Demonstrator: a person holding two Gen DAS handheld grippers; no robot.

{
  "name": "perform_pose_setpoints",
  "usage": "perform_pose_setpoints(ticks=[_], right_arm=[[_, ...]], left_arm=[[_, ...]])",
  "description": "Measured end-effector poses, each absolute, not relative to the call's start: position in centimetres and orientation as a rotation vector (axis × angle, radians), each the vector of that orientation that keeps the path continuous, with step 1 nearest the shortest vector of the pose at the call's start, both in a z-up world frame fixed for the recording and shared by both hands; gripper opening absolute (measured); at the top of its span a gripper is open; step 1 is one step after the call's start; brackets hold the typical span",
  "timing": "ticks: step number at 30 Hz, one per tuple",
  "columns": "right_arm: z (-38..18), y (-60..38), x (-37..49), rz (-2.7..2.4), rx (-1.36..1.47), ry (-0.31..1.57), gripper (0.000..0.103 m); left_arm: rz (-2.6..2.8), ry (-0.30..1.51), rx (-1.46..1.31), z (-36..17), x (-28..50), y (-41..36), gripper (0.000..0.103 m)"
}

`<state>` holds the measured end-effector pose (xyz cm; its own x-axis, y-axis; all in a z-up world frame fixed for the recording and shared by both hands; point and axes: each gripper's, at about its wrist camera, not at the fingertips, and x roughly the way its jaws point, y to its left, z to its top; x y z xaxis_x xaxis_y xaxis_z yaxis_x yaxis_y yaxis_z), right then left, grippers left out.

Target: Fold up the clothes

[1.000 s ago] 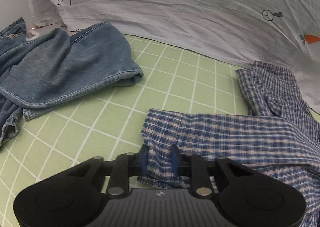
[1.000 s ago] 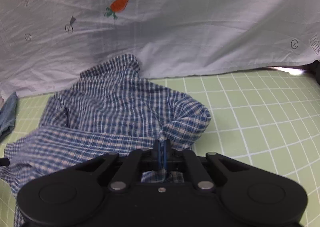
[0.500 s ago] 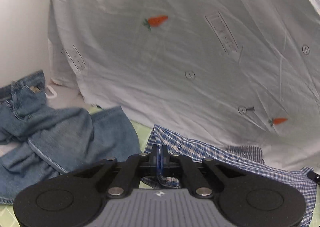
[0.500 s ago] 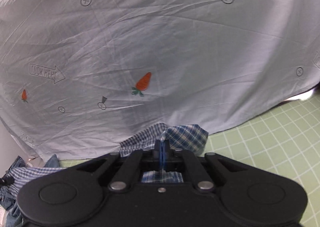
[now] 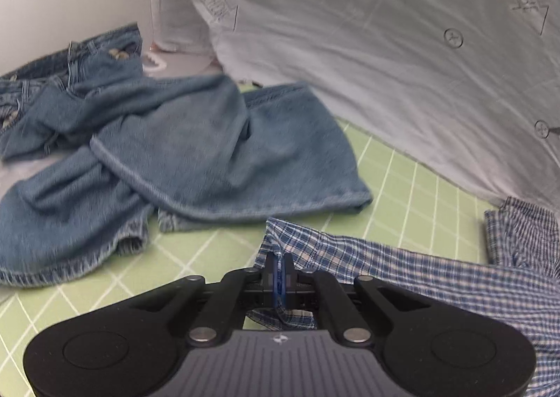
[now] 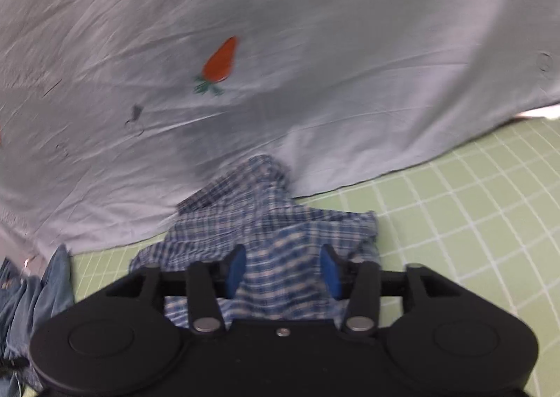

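While the blue checked shirt (image 5: pixel 437 278) lies in a loose heap on the green mat with white squares (image 5: pixel 402 187), the left gripper (image 5: pixel 279 278) is pinched tight on one edge of it. The blue pads are pressed together with the cloth between them. The right gripper (image 6: pixel 281 267) is spread wide. The shirt (image 6: pixel 273 222) sits under and between its two blue pads, but they do not squeeze it.

The shirt is not flat. It is bunched and creased, and one part runs up against the white sheet (image 6: pixel 315 47) at the back. It is not a neat fold right now.

To do this part well, I think the left gripper should keep its hold firm so the edge does not slip out. The right one needs a good bite on another edge or corner, not on a thick lump in the middle. Then both can pull the cloth flat and smooth before any fold. Slow moves would help, as thin cloth flops and slides.

Just beside the shirt, to the left, lie the blue jeans (image 5: pixel 157 159), crumpled too, with one leg over the other.

The white sheet has words on it. In the left view, arrow boxes say "LOOK HERE" (image 5: pixel 213 1). The right view shows a little orange carrot (image 6: pixel 220 61). There are small round cross marks as well.
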<state>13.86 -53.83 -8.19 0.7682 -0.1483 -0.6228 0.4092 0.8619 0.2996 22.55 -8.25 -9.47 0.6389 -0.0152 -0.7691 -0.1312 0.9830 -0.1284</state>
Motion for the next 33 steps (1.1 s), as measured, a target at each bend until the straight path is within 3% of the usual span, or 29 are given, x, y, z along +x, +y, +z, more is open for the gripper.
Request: perform_pose_setpoints(ticks=[7,8,11,20,22,23,24,25,26,27,31,32,33], right_arm=[[-11.5,-56.7,14.4,-0.353,0.497,0.745,0.059],[-11.9,-56.9,14.8,-0.342,0.505,0.757,0.052],[-12.5,-57.1,16.6,-0.302,0.464,0.778,0.003],[-12.3,-59.0,20.7,-0.343,0.377,0.782,0.002],[-11.9,-59.7,20.7,-0.375,0.388,0.774,0.003],[-11.6,-59.9,20.5,-0.402,0.391,0.769,0.006],[-11.1,-60.0,20.0,-0.432,0.397,0.762,0.024],[-10.5,-60.1,19.5,-0.461,0.407,0.755,0.036],[-9.9,-59.6,18.9,-0.479,0.42,0.742,0.056],[-9.4,-59.1,18.0,-0.48,0.425,0.732,0.066],[-8.2,-57.5,13.3,-0.477,0.379,0.739,0.073],[-8.1,-57.0,12.0,-0.483,0.37,0.751,0.074],[-8.0,-56.7,10.6,-0.496,0.387,0.76,0.074]], left_arm=[[0.078,0.927,-0.183,-11.4,22.7,-8.3,0.003],[0.08,0.93,-0.183,-11.6,22.8,-8.3,0.003],[0.083,0.934,-0.181,-11.9,23.0,-8.3,0.003],[0.103,0.93,-0.207,-11.8,23.2,-8.1,0.007],[0.104,0.93,-0.221,-11.7,23.2,-8.0,0.014],[0.103,0.928,-0.233,-11.7,23.2,-7.9,0.029],[0.107,0.925,-0.246,-11.6,23.2,-7.8,0.054],[0.117,0.921,-0.261,-11.6,23.1,-7.7,0.066],[0.124,0.917,-0.272,-11.7,23.0,-7.6,0.076],[0.127,0.914,-0.276,-11.7,22.9,-7.7,0.076],[0.098,0.902,-0.249,-11.9,22.5,-8.3,0.07],[0.077,0.898,-0.236,-11.9,22.4,-8.6,0.056],[0.056,0.895,-0.223,-11.9,22.4,-8.8,0.035]])
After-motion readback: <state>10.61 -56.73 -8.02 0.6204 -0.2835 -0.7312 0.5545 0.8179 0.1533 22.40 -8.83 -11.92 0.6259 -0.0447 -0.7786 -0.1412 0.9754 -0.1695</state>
